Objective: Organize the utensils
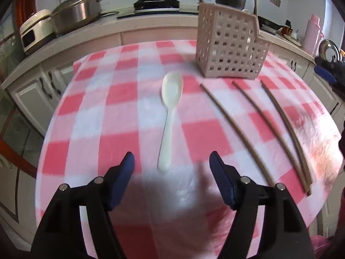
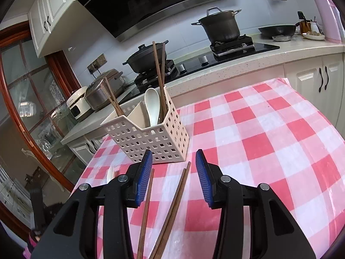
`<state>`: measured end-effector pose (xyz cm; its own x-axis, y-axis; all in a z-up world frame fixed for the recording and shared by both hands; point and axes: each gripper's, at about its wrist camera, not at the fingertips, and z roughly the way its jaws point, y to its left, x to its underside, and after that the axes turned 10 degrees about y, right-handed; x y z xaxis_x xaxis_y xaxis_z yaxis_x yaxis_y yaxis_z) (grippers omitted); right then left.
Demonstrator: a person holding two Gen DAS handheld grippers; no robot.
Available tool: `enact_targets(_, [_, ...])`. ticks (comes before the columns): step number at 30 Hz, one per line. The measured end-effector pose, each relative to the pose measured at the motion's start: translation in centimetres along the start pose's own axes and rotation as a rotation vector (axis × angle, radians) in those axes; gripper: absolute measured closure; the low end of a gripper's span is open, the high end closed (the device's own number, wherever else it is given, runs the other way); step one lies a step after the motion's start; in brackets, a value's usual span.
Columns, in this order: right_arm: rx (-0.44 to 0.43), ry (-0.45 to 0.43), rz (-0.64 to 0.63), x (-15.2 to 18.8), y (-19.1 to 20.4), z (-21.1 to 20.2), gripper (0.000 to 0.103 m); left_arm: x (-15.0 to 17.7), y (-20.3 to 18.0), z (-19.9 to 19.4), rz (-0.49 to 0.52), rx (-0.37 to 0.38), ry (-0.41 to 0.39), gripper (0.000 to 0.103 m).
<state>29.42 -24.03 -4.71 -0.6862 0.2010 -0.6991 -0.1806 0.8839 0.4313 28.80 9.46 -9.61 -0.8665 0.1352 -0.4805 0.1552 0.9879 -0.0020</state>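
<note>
Both standing spread, pinching nothing.

Looking along the left gripper (image 1: 171,154): finding the white spoon (image 1: 171,90) lying flat just ahead, handle end pointing back toward the gap between the jaws, bowl pointing away, touching neither pad. Catching three loose chopsticks (image 1: 237,128) off to the right, thin and brown, lying side by side on the checked cloth (image 1: 97,108). Meeting the basket (image 1: 230,47) beyond them, ahead and to the right (a pale plastic box, walls pierced in a square grid, rim stepped). Seeing nothing of its inside from here, and blurring a little at the edges.

Looking along the right gripper (image 2: 174,151): getting the basket straight ahead and open to view, holding a second spoon (image 2: 152,105), glossy white, bowl up, alongside upright chopsticks (image 2: 158,71) standing in two compartments. Finding a single chopstick (image 2: 146,207) lying on the cloth close by the left pad, and a pair (image 2: 172,207) lying below the gap between the jaws, not clamped. Glimpsing only the bowl of the loose spoon to the left, mostly hiding behind the left finger.

Noting farther ahead a stone counter (image 2: 237,69) carrying two dark lidded pots (image 2: 222,27) on a black stove, a steel cooker (image 2: 103,90), and a pink flask (image 1: 312,32) toward the right.
</note>
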Motion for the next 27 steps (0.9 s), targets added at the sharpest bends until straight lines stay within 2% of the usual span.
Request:
enact_targets(3, [-0.001, -0.009, 0.015, -0.2, -0.6, -0.2, 0.061, -4.0, -0.1, 0.9, 0.028, -0.014, -0.006, 0.035])
enact_targets(6, [0.005, -0.010, 0.020, -0.4, -1.1, -0.3, 0.061, -8.0, 0.2, 3.8, 0.026, 0.030, 0.049, 0.046])
enact_targets(7, [0.008, -0.009, 0.019, -0.4, -1.2, -0.3, 0.061, -9.1, 0.3, 4.9, 0.029, 0.040, 0.072, 0.046])
enact_targets(10, [0.024, -0.001, 0.016, -0.4, -1.7, 0.1, 0.061, -10.9, 0.1, 7.0, 0.043, 0.007, 0.101, 0.049])
enact_targets(12, [0.027, 0.005, 0.025, -0.3, -2.1, 0.4, 0.061, -11.5, 0.1, 7.6, 0.044, 0.007, 0.106, 0.051])
enact_targets(14, [0.031, 0.008, 0.038, -0.3, -2.5, 0.8, 0.061, -11.9, 0.2, 8.0, 0.048, 0.005, 0.112, 0.059])
enact_targets(16, [0.028, 0.009, 0.049, -0.3, -2.7, 1.1, 0.061, -12.0, 0.1, 8.4, 0.060, 0.001, 0.121, 0.072])
enact_targets(22, [0.028, 0.010, 0.040, -0.3, -2.4, 1.2, 0.061, -11.6, -0.2, 7.4, 0.078, -0.027, 0.082, 0.072])
enact_targets(27, [0.020, -0.010, 0.024, -0.3, -1.5, 0.3, 0.061, -11.4, -0.6, 3.6, 0.073, -0.023, 0.003, 0.072])
